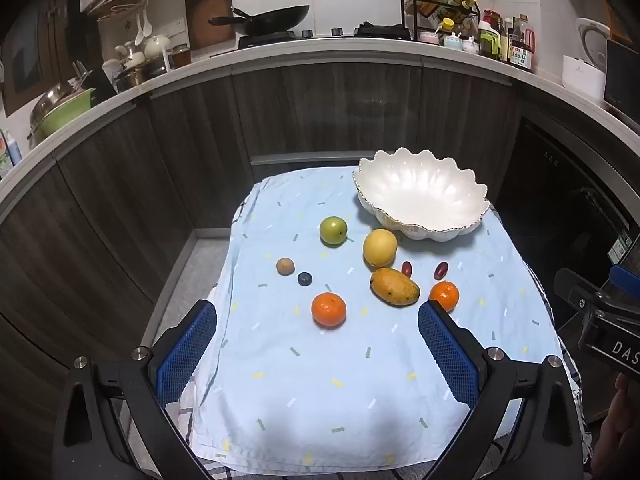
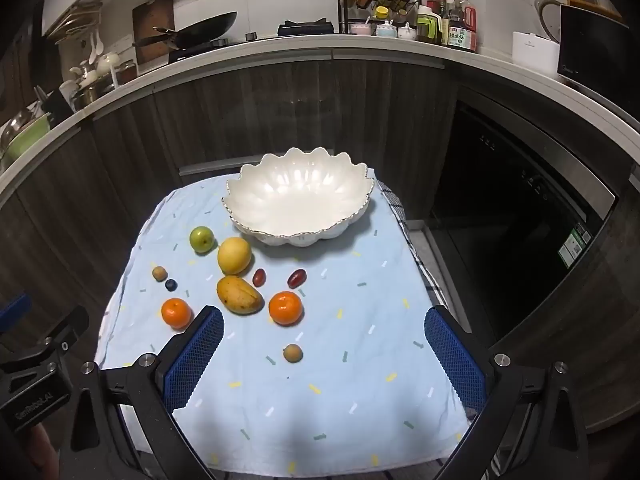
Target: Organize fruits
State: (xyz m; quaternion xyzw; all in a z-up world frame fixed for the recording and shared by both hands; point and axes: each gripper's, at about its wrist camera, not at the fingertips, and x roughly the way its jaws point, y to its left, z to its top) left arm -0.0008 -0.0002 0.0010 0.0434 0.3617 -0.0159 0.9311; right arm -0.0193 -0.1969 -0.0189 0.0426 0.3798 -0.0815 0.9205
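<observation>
A white scalloped bowl (image 1: 422,194) (image 2: 298,204) stands empty at the far side of a light blue cloth (image 1: 320,380) (image 2: 320,392). In front of it lie a green fruit (image 1: 333,231), a yellow fruit (image 1: 380,247), a mango (image 1: 394,286), two tangerines (image 1: 328,309) (image 1: 444,295), two red grapes (image 1: 406,268) (image 1: 441,270), a blueberry (image 1: 305,279) and a small brown fruit (image 1: 285,266). A second small brown fruit (image 2: 293,353) lies nearer. My left gripper (image 1: 318,322) and right gripper (image 2: 324,328) hover open above the cloth's near half, holding nothing.
A dark cabinet front and a curved countertop (image 1: 320,50) run behind the table, with a wok (image 1: 272,20), a spice rack (image 1: 438,8) and bottles on it. A dark oven (image 2: 520,216) stands to the right. Floor gaps flank the table.
</observation>
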